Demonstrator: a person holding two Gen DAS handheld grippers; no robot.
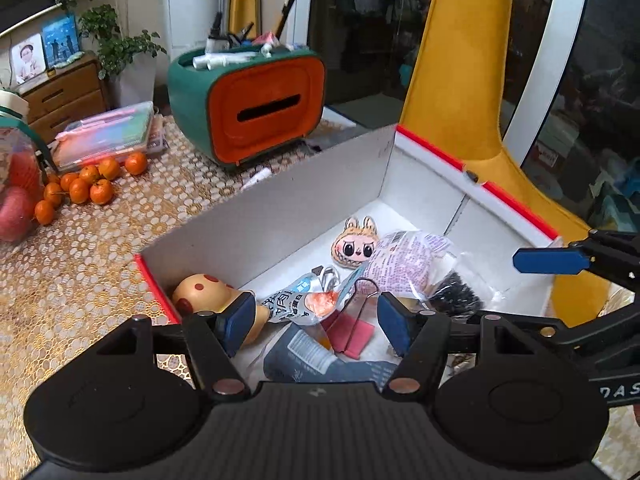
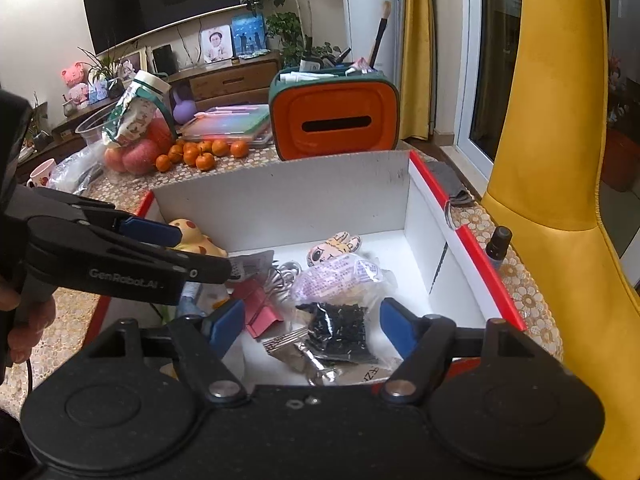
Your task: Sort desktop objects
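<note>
A white cardboard box with red rims (image 1: 304, 196) (image 2: 280, 196) stands on the table and holds several small objects. Inside lie a yellow spotted toy (image 1: 200, 290) (image 2: 192, 236), a cartoon face charm (image 1: 354, 246) (image 2: 332, 250), a purple printed bag (image 1: 404, 264) (image 2: 340, 276), a bag of black bits (image 1: 456, 296) (image 2: 340, 328), a pink binder clip (image 1: 352, 332) (image 2: 260, 312), a sachet (image 1: 304, 300) and a grey tube (image 1: 320, 360). My left gripper (image 1: 316, 320) is open over the box, above the sachet and clip. My right gripper (image 2: 312, 324) is open above the bag of black bits.
An orange and green tissue box organiser (image 1: 256, 108) (image 2: 334, 118) stands behind the box. Tangerines (image 1: 80, 188) (image 2: 200, 154), a plastic case (image 1: 108, 132) and bagged apples (image 2: 136, 148) lie at the left. A dark bottle (image 2: 498, 246) and a yellow chair (image 2: 560, 160) are at the right.
</note>
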